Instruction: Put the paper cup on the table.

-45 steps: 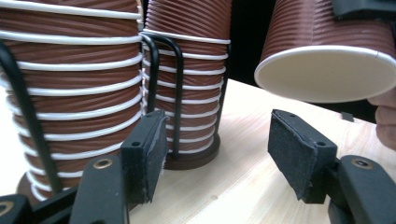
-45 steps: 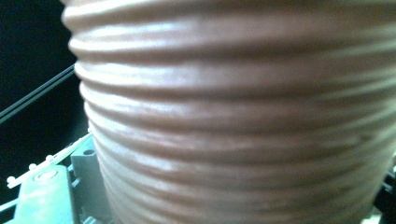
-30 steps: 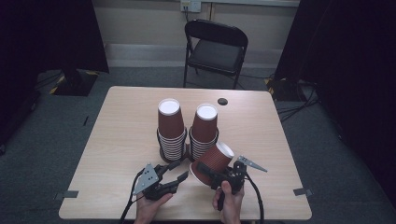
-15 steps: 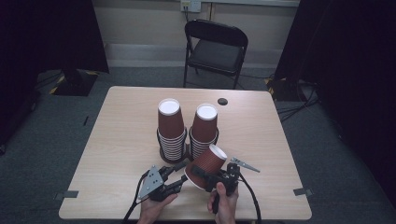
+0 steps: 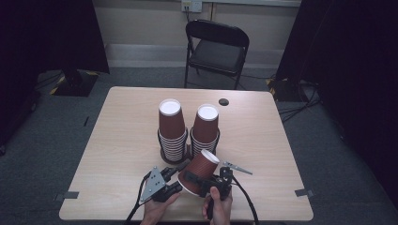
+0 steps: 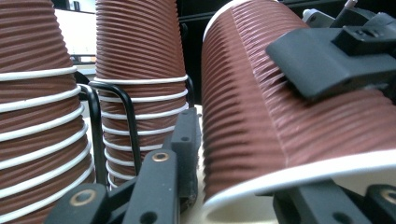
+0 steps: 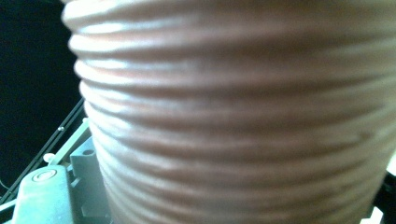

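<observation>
High view: the right gripper (image 5: pixel 199 180) is clamped across a ribbed brown paper cup (image 5: pixel 198 171), held tilted with its white base up and away and its open mouth toward the person. Compared with a second ago the cup has come lower and nearer the person, well clear of the two stacks of cups (image 5: pixel 172 131) that stand in wire holders beyond it on the tabletop (image 5: pixel 117 140). My reading is that one cup has been pulled free and is being brought to the left gripper (image 5: pixel 174 182), which sits just beside the cup's rim.

Left gripper view: the left gripper's (image 6: pixel 180 140) jaws lie close together with nothing between them, the tip just beside the cup's (image 6: pixel 261 116) wall. One black jaw of the right gripper presses the cup's far side. The stacks (image 6: pixel 140 70) stand just ahead.

Right gripper view: the cup's (image 7: pixel 233 116) ridged wall sits blurred against the lens; part of the left gripper (image 7: pixel 46 191) shows at the lower left.

No brand, label or writing is readable anywhere.
</observation>
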`<action>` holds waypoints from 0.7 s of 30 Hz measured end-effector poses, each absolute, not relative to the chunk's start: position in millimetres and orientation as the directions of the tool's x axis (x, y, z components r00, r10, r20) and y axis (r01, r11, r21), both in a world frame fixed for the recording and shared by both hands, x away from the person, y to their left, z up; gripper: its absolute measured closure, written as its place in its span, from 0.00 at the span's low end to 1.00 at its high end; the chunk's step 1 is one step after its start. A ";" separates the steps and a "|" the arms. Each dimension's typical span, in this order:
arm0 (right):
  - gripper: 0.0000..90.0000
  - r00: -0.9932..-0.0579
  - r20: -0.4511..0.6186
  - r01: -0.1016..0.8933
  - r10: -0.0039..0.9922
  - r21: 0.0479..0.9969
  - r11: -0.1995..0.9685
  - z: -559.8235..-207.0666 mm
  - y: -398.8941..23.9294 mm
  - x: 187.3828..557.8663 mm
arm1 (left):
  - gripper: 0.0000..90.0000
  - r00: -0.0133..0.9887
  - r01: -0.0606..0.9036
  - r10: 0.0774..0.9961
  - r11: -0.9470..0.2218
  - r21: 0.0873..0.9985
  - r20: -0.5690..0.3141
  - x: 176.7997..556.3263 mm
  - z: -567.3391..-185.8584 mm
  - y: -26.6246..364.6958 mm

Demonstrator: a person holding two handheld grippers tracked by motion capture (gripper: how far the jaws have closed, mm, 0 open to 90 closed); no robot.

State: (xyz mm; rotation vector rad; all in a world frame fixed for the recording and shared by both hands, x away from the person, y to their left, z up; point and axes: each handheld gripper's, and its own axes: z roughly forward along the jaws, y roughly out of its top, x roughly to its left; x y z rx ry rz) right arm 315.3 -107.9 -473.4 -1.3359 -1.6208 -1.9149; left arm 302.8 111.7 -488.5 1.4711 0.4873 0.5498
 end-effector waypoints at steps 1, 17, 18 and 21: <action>0.15 -0.522 0.789 0.726 0.324 0.611 -0.316 -473.8 -106.3 315.0 | 0.79 0.783 -0.049 0.621 0.018 0.999 0.027 302.8 -488.5 111.4; 0.12 -0.524 0.788 0.725 0.324 0.612 -0.315 -473.5 -104.4 315.4 | 0.95 0.778 -0.057 0.626 0.004 0.998 0.042 302.1 -491.9 113.8; 0.12 -0.525 0.786 0.722 0.326 0.614 -0.319 -472.8 -105.0 315.5 | 0.95 0.782 -0.053 0.622 0.007 0.999 0.037 302.0 -491.9 113.6; 0.13 -0.525 0.785 0.714 0.329 0.617 -0.331 -470.8 -107.9 316.9 | 0.95 0.786 -0.045 0.617 0.004 0.999 0.033 302.1 -492.1 114.0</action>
